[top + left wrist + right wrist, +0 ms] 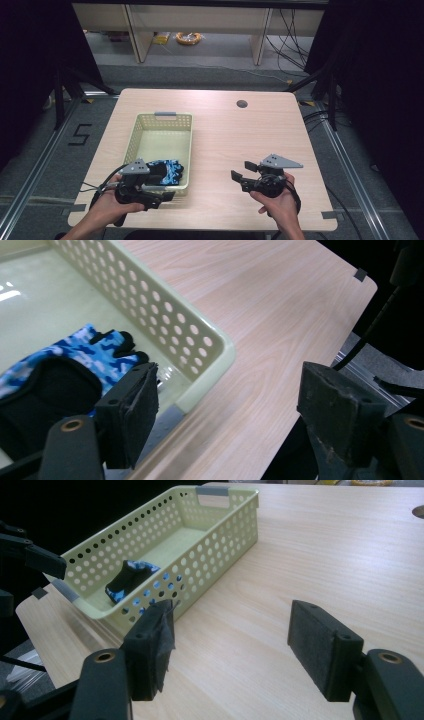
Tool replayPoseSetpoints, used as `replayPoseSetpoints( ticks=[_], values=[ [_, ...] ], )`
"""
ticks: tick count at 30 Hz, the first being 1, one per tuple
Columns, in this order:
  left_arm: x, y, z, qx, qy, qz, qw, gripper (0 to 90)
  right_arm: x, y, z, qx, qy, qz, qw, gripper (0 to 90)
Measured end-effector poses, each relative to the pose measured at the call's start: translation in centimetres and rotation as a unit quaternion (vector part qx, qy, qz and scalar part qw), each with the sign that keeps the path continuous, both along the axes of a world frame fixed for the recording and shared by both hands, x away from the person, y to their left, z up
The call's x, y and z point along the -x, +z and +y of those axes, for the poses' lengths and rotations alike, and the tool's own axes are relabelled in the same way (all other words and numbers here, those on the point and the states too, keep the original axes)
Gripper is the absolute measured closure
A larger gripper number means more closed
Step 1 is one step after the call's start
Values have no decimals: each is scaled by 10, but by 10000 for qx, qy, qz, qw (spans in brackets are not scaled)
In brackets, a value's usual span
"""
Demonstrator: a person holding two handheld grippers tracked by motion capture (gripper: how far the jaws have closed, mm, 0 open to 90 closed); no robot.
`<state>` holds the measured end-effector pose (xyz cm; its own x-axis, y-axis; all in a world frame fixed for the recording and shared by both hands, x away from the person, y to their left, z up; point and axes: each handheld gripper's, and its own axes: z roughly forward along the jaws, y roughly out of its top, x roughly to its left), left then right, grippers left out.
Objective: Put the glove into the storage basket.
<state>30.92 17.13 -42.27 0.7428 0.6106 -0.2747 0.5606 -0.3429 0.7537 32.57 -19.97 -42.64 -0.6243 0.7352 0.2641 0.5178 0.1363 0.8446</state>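
A lab recording bay: black curtains (30,60), aluminium floor rails (30,175), loose cables (292,37).

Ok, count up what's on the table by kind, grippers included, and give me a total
Baskets: 1, the pale yellow-green perforated basket, on the table.
Gloves: 1, the blue camouflage glove, lying in the near end of the basket.
Grippers: 2, the left gripper beside the basket's near corner and the right gripper over bare wood, both with jaws open and nothing between them.
Total: 4
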Motion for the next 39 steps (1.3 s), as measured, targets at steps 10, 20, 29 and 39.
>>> replayPoseSetpoints(
  ticks=[10, 20, 29, 39],
  values=[
    [6, -9, -12, 167, -111, -137, 9997, 224, 13, -12, -10, -123, -68, 99, 9999, 331],
    [13, -19, -15, 98, -128, -87, 9998, 223, 20, -24, -11, -130, -43, 191, 9997, 316],
    [21, -26, -18, 85, -217, -163, 9996, 220, 24, -30, -12, -85, 17, 220, 9997, 294],
    [26, -36, -20, 11, -288, -183, 9994, 202, 30, -37, -10, -12, 73, 166, 9998, 268]
  ],
)
